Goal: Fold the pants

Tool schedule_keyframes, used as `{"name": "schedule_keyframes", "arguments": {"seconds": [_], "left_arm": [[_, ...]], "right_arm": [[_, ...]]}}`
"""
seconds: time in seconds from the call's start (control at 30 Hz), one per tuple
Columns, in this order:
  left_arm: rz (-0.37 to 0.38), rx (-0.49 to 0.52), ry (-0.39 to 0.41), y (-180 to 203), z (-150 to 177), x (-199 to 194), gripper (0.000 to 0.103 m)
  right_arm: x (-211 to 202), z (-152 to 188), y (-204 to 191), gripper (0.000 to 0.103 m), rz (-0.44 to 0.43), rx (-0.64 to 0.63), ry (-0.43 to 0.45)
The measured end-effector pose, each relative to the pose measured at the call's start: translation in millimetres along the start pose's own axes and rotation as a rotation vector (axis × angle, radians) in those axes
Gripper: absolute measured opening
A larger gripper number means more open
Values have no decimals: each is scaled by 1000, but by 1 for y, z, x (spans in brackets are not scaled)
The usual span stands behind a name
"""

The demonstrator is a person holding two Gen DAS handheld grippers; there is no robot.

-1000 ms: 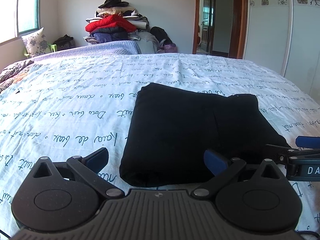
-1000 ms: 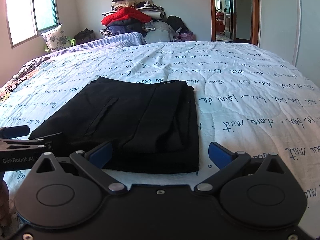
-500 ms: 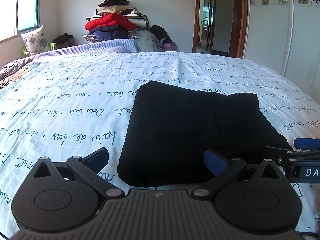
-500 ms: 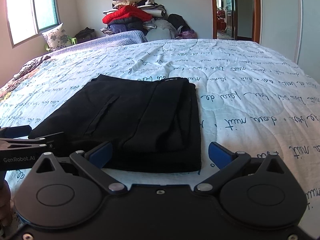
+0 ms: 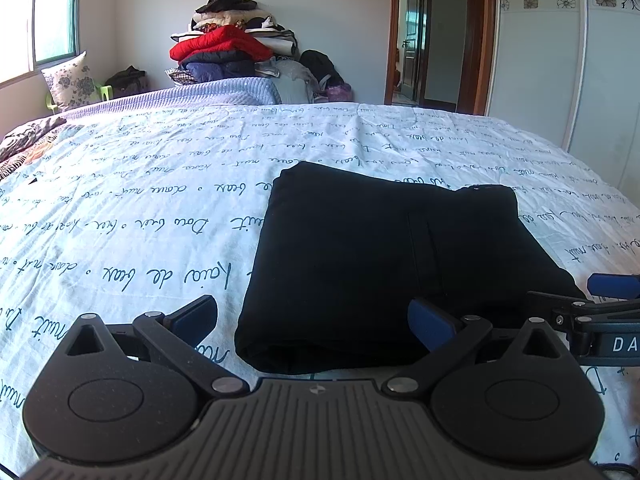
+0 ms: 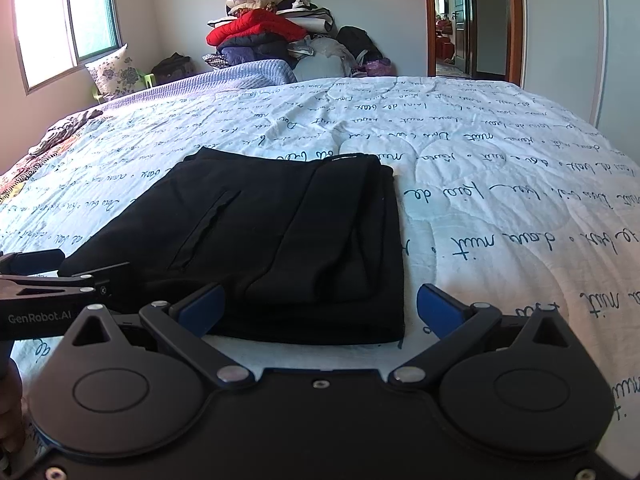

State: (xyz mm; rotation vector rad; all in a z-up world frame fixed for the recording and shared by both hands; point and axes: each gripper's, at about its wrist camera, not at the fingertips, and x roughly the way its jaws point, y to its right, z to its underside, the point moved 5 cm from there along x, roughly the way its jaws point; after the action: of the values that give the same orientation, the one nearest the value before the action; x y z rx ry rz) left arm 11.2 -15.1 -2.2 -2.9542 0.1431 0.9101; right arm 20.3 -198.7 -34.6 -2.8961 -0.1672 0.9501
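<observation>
From my left camera the black pants (image 5: 384,264) lie folded into a flat rectangle on the bed (image 5: 120,208), their thick folded edge nearest me; only my right camera shows the slanted pocket slit and the stacked layers along the right edge of the pants (image 6: 272,240). My left tongs (image 5: 316,320) stand wide, empty, just short of the near edge, and my right tongs (image 6: 320,308) are equally wide and hold nothing. Each camera catches the other tool's tips at its margin, beside the near corners. Beyond the bed stand a clothes pile (image 6: 264,28), a floral pillow (image 5: 68,80), a window (image 6: 68,20) and a doorway (image 5: 416,40). The rectangle runs slightly longer away from me, waistband at the far end.
</observation>
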Motion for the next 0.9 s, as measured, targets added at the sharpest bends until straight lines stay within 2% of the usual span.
{"name": "schedule_keyframes", "arguments": {"seconds": [0.9], "left_arm": [[22, -7, -22, 2, -2, 0, 103]], "right_arm": [[1, -3, -3, 103, -12, -18, -17]]}}
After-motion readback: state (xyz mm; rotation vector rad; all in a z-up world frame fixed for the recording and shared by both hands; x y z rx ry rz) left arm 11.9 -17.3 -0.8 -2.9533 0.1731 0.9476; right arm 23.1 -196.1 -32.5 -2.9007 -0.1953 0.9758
